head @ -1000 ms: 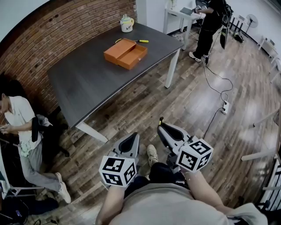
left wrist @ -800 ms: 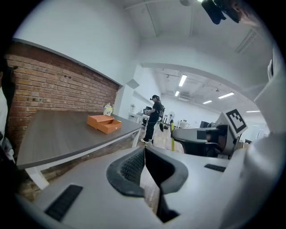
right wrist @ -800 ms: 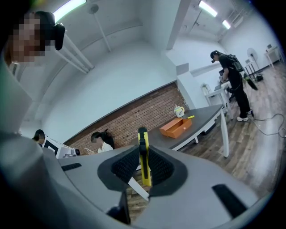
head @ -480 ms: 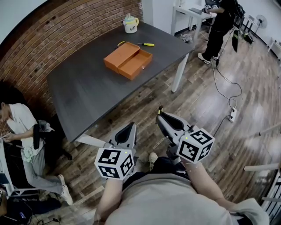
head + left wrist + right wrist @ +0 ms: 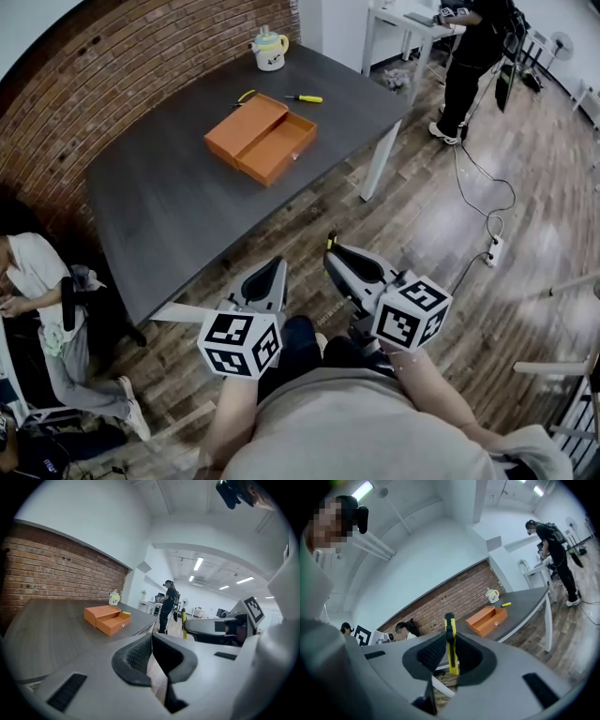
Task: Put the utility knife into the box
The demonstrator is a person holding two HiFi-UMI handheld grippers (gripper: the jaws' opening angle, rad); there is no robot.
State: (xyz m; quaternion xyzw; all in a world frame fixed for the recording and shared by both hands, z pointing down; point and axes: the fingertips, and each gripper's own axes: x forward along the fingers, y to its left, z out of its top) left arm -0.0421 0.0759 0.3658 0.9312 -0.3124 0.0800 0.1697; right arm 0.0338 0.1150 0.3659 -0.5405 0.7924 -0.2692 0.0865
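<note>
An open orange box [image 5: 258, 139] lies on the dark grey table [image 5: 169, 206], far ahead of both grippers. My right gripper [image 5: 335, 258] is shut on a yellow and black utility knife [image 5: 450, 644], which stands upright between its pads and sticks out past the tips [image 5: 330, 243]. My left gripper [image 5: 271, 274] is beside it, jaws together with nothing in them [image 5: 151, 637]. Both hang over the wooden floor, short of the table's near edge. The box also shows in the left gripper view [image 5: 108, 618] and the right gripper view [image 5: 487, 619].
A yellow-handled screwdriver [image 5: 305, 98] and a pale mug [image 5: 270, 49] lie beyond the box. A seated person [image 5: 37, 281] is at the table's left end by the brick wall. Another person [image 5: 469, 56] stands at a white desk [image 5: 403, 23]. A power strip [image 5: 494, 251] lies on the floor.
Both grippers have moved forward together towards the table, whose near corner now lies close in front of them. The knife stays clamped in the right gripper.
</note>
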